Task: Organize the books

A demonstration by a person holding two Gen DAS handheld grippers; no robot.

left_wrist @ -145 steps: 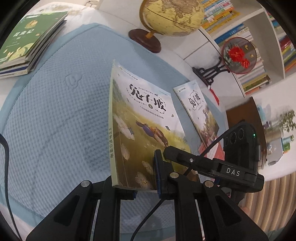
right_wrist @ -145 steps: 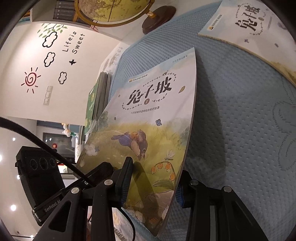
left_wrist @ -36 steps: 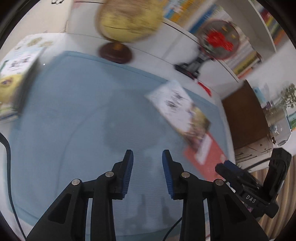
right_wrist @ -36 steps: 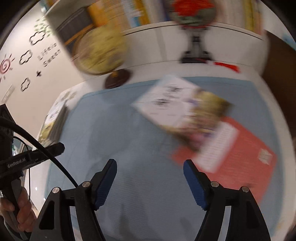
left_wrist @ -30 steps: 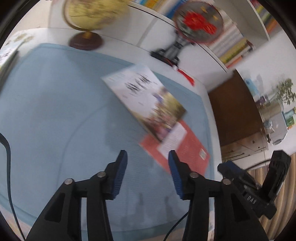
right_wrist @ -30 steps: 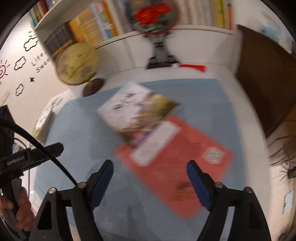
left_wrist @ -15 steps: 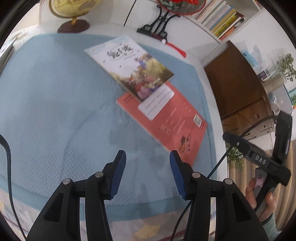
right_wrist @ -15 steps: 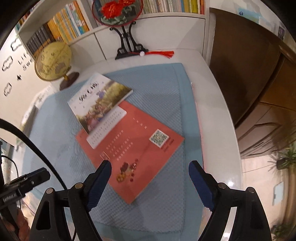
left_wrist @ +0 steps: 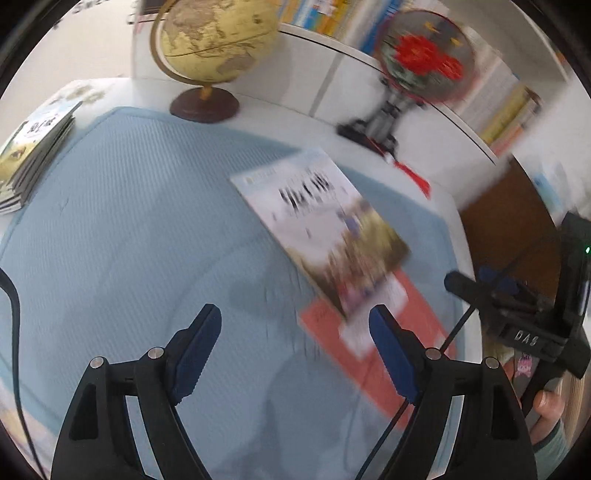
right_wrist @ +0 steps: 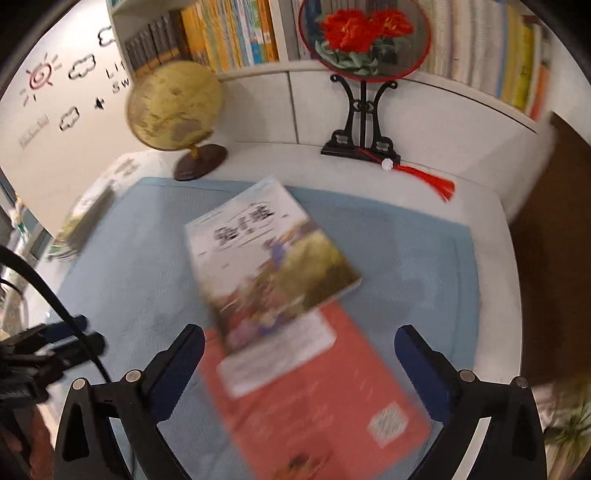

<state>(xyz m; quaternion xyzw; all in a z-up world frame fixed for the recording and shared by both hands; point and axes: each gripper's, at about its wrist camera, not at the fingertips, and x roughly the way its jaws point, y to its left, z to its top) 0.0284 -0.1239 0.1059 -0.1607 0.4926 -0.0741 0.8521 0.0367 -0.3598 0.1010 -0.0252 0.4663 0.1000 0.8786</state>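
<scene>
An illustrated picture book (left_wrist: 325, 225) (right_wrist: 269, 254) lies flat on the blue mat (left_wrist: 122, 229), partly covering a red book (left_wrist: 373, 350) (right_wrist: 317, 391). A stack of sorted books (left_wrist: 33, 147) (right_wrist: 79, 221) sits at the mat's far left. My left gripper (left_wrist: 295, 354) hovers over bare mat left of the red book, its jaws opening wide with nothing between them. My right gripper (right_wrist: 299, 373) hangs above the red book, jaws opening wide and astride it, pads clear of it.
A globe (left_wrist: 212, 44) (right_wrist: 173, 107) and a round red-flower ornament on a black stand (left_wrist: 421, 70) (right_wrist: 364, 33) stand at the back of the white desk (right_wrist: 280, 162). Bookshelves line the wall. A brown cabinet (left_wrist: 513, 236) is at the right.
Both views are blurred by motion and have swung toward the globe and back wall. The left jaws have spread much wider. The right jaws widened slightly over the red book.
</scene>
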